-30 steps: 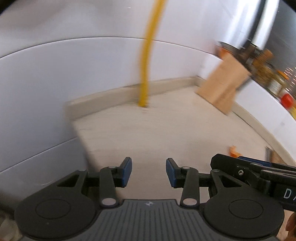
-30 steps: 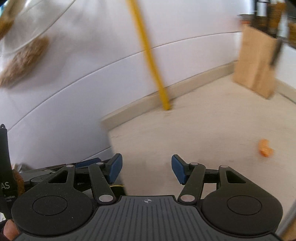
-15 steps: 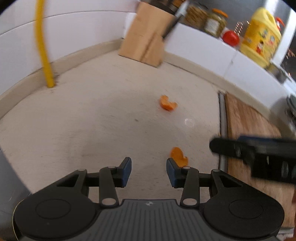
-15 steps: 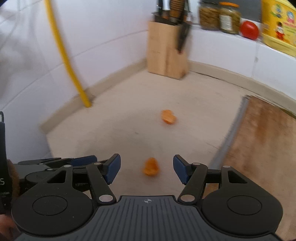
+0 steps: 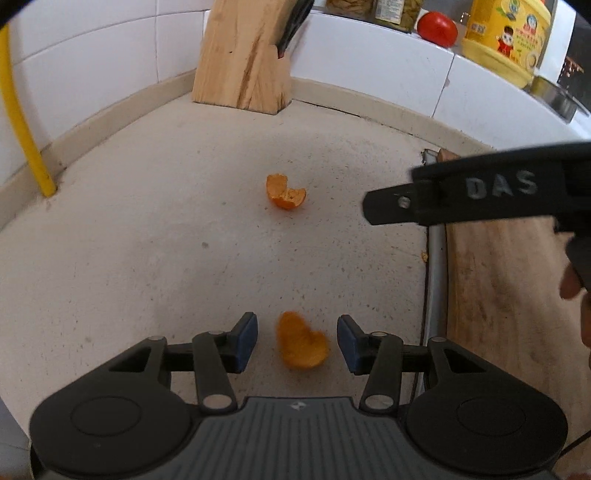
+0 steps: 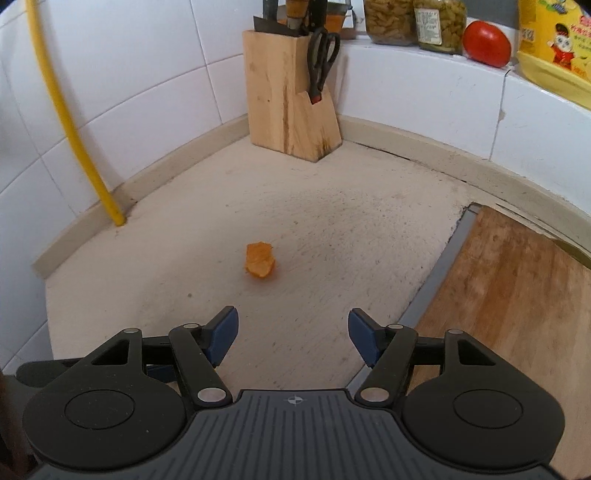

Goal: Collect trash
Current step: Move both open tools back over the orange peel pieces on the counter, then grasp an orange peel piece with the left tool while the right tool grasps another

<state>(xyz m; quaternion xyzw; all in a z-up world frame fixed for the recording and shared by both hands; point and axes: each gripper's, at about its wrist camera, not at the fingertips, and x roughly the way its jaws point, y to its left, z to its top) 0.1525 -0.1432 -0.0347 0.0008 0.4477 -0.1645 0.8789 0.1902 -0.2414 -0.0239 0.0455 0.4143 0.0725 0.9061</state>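
Two orange peels lie on the beige countertop (image 5: pixel 147 258). The nearer peel (image 5: pixel 302 347) sits between the blue pads of my left gripper (image 5: pixel 297 341), with a gap on each side, so the jaws are open around it. The farther peel (image 5: pixel 286 192) lies ahead, toward the knife block. In the right wrist view that same peel (image 6: pixel 260 260) lies a little ahead and left of my right gripper (image 6: pixel 291 332), which stands wide open with only bare counter between its fingers. A black housing marked DAS (image 5: pixel 480 192), part of the right tool, reaches in from the right.
A wooden knife block (image 6: pixel 291 99) with scissors stands in the back corner. A yellow pipe (image 6: pixel 66 122) runs down the tiled wall at left. A wooden cutting board (image 6: pixel 517 302) covers the right side. Jars, a tomato (image 6: pixel 487 42) and a yellow bottle (image 5: pixel 506 33) line the ledge.
Both views have swung from the tiled wall and pipe onto the counter. The peels came into sight, and the left gripper has closed in until the near peel lies between its fingers.
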